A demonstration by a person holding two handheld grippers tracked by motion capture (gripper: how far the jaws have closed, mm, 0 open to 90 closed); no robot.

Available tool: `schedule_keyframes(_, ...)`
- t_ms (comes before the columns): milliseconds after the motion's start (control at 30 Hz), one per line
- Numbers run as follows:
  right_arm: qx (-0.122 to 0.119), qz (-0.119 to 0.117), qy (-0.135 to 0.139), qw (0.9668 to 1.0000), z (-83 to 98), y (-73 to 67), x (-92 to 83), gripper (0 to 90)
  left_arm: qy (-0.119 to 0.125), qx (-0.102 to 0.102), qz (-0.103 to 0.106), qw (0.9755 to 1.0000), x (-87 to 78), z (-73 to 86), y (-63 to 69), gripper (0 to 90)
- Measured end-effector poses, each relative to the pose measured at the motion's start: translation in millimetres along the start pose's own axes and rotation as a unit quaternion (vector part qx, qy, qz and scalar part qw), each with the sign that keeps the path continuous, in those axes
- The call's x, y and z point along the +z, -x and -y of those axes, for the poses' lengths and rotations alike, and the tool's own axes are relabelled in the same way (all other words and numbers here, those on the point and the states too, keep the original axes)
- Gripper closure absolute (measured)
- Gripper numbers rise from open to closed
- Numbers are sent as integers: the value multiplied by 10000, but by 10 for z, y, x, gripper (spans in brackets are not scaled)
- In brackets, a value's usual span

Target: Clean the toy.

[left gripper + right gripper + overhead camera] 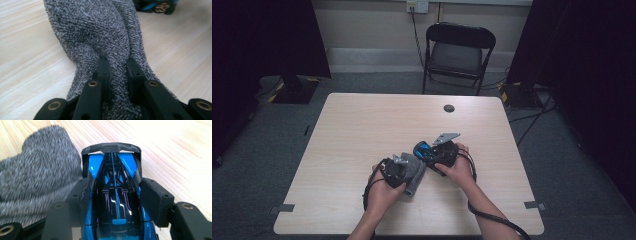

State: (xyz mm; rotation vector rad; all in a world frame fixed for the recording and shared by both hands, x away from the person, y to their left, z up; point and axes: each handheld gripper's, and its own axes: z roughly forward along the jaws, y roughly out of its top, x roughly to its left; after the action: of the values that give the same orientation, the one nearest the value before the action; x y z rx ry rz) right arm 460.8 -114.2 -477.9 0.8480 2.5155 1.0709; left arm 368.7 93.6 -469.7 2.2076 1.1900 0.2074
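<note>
A grey fuzzy cloth lies bunched on the wooden table near its front middle. My left gripper is shut on a fold of the grey cloth, its jaws pinching the fabric from both sides. A blue and black toy car sits just right of the cloth. My right gripper is shut on the toy car, jaws pressed against both flanks, the car's rear wing pointing away. The grey cloth touches the car's left side in the right gripper view.
A black folding chair stands beyond the table's far edge. A small dark round cap is set in the tabletop near the back. Dark curtains hang on both sides. Cables trail off the front right edge.
</note>
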Motion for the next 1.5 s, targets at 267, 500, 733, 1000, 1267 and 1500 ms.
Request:
schedule_keyframes(267,-1,-1,7,10000,2,1,0,419,-18,107,177,9998,34,-8,153,766)
schedule_keyframes(500,4,-6,23,10000,6,1,0,419,-24,209,295,9993,54,-9,243,765)
schedule_keyframes(733,18,-18,17,10000,3,5,0,419,-24,282,369,9989,73,-2,331,766)
schedule_keyframes(1000,10,-6,19,10000,4,1,0,419,-46,416,522,9978,92,5,463,765)
schedule_keyframes(1267,6,-14,10,10000,2,2,0,419,-71,530,634,9966,112,-8,539,765)
schedule_keyframes(1500,14,-17,9,10000,3,3,-2,419,-98,615,791,9949,125,-7,608,765)
